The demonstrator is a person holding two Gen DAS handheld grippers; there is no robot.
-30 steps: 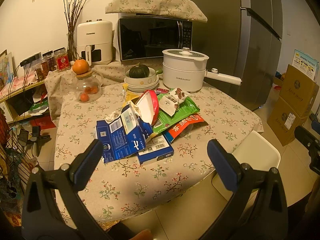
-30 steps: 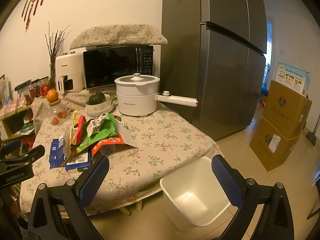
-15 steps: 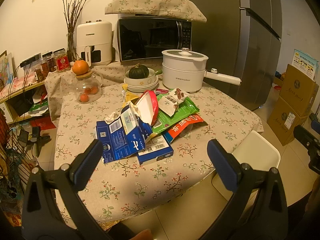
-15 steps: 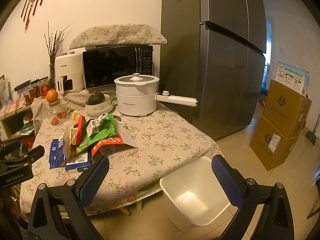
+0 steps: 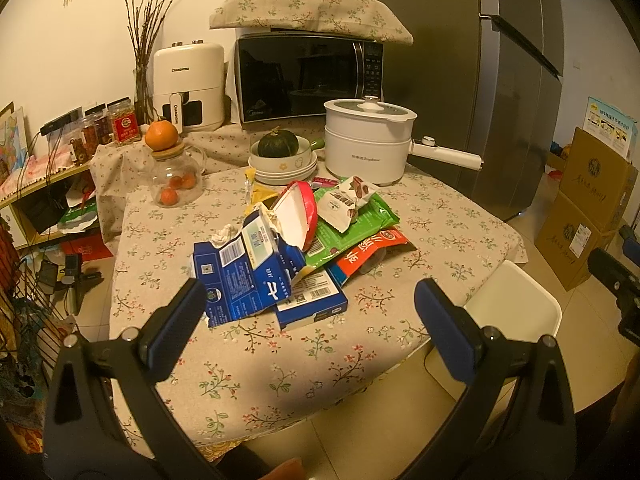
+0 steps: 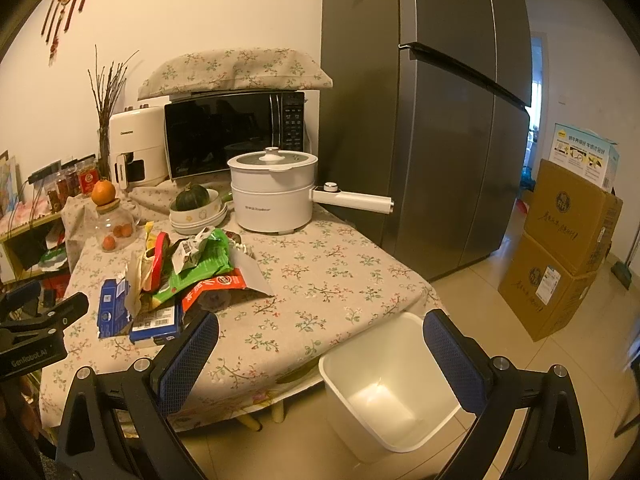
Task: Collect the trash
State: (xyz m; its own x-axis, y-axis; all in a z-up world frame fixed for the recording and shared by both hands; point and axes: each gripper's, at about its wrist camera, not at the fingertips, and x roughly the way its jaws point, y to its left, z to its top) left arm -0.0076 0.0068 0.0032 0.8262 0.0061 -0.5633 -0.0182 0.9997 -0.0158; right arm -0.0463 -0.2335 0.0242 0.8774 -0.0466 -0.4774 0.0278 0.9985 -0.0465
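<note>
A heap of trash lies on the floral tablecloth [image 5: 280, 364]: a torn blue carton [image 5: 244, 276], a flat blue box [image 5: 310, 300], a red-rimmed white lid [image 5: 298, 216], a green snack bag [image 5: 352, 228], a red wrapper [image 5: 368, 252] and a small white packet [image 5: 348, 200]. From the right wrist view the same heap [image 6: 180, 280] sits at the table's left. An empty white bin [image 6: 390, 384] stands on the floor beside the table. My left gripper [image 5: 310, 324] is open, short of the pile. My right gripper [image 6: 320, 356] is open above the bin's rim.
A white electric pot [image 5: 370, 144] with a long handle, stacked bowls holding a green squash [image 5: 278, 146], a glass jar topped by an orange [image 5: 172, 172], a microwave [image 5: 308, 76] and an air fryer [image 5: 188, 84] stand behind. A grey fridge [image 6: 440, 120] and cardboard boxes [image 6: 560, 248] stand on the right.
Almost nothing differs; both views drift very slightly, and both grippers stay open and apart from the trash.
</note>
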